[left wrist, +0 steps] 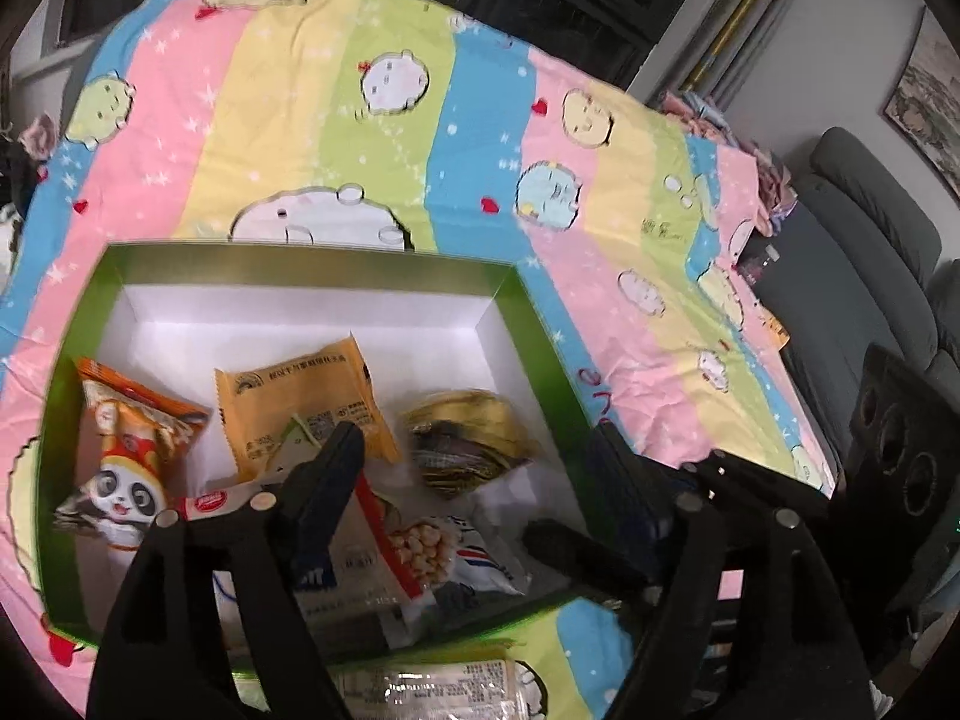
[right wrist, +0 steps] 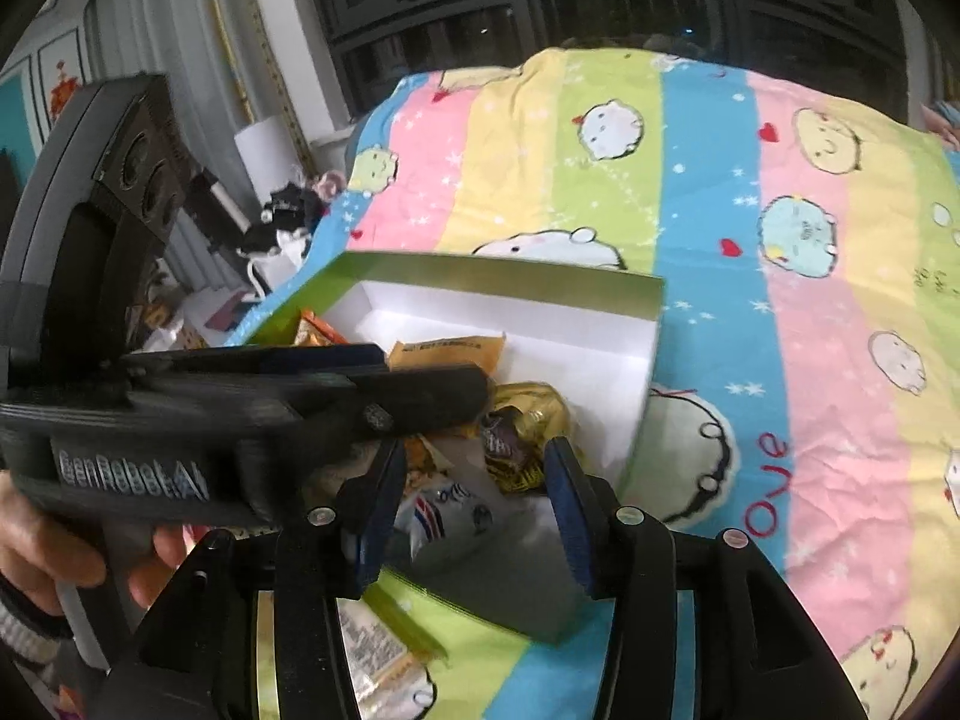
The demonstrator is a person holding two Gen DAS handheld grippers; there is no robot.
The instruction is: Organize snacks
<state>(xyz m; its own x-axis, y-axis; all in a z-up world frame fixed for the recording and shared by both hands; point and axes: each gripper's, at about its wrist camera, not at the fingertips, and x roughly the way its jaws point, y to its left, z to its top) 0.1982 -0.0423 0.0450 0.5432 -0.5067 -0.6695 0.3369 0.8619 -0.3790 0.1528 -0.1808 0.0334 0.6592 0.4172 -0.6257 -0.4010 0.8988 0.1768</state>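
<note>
The green box [left wrist: 528, 324] holds an orange packet [left wrist: 303, 405] and a gold snack [left wrist: 468, 450].

My left wrist camera looked steeply down, close over the green box [left wrist: 516, 324]; my right one viewed that same box [right wrist: 504, 291] from its right.

One green box [left wrist: 528, 300] with a white inside sits under the tips of both grippers. Five snack packets lie in it: one orange panda packet [left wrist: 129, 450] left of the left gripper [left wrist: 474, 468], one yellow-orange packet [left wrist: 300, 396] just ahead of its left finger, one gold-and-black wrapped snack [left wrist: 468, 444] between its fingers, and two white packets [left wrist: 432, 546] beneath them. One more clear-wrapped packet [left wrist: 432, 687] lies outside the box, below the left gripper. Two grippers appear, the right gripper [right wrist: 474, 504] included.
</note>
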